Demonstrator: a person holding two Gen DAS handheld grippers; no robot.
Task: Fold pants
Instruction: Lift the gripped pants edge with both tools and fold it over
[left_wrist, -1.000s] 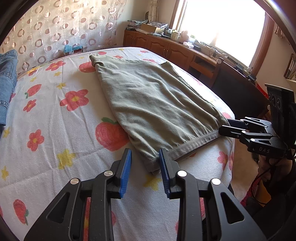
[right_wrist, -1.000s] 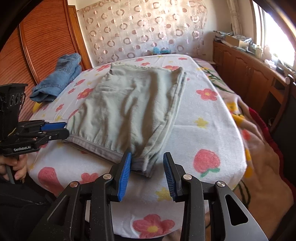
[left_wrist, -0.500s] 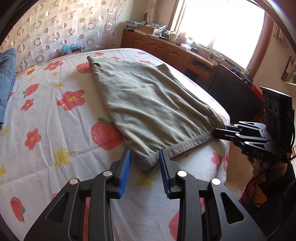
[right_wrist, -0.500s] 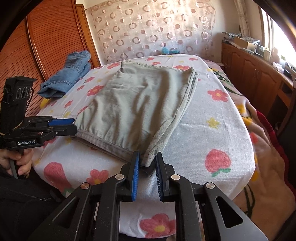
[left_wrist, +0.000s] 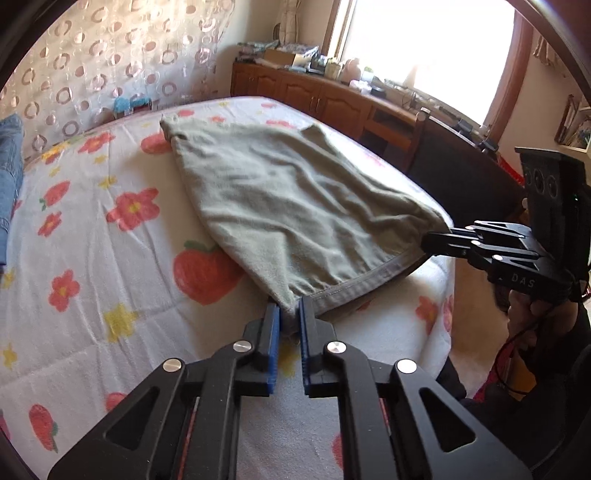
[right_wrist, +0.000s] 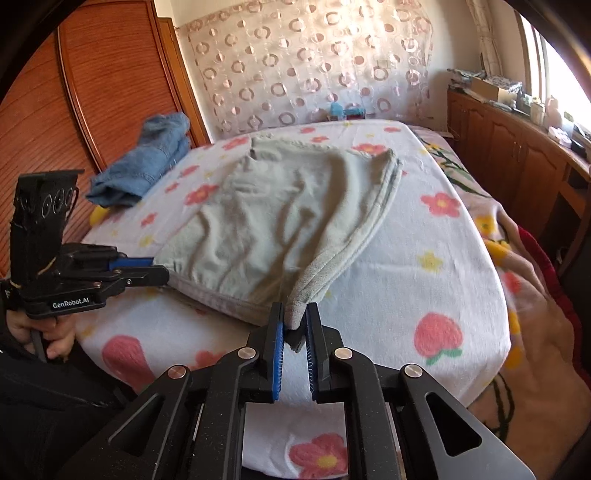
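Two grippers pinch the near hem of the pants (left_wrist: 295, 206), one at each corner. Starting at the left: the left gripper (left_wrist: 288, 317) has its blue pads nearly together on the hem's left corner, cloth bunched between them. In the right wrist view that same tool sits at about 9 o'clock, pointing in from the side, the person's hand wrapped under its handle. Moving right, the pale green pants (right_wrist: 288, 214) lie on the flowered bed sheet (right_wrist: 436, 273), long axis running from the held hem away toward 12 o'clock, far end flat near the patterned curtain (right_wrist: 314, 66). The hem is raised off the sheet and sags slightly between the two grips. Further right, the right gripper (right_wrist: 295, 325) is likewise closed to a narrow gap on the hem's right corner. Both tools sit level and about equally near, so the fold would likely go forward, toward 12 o'clock. Crumpled jeans (right_wrist: 147, 158) lie at 10 o'clock, well apart.
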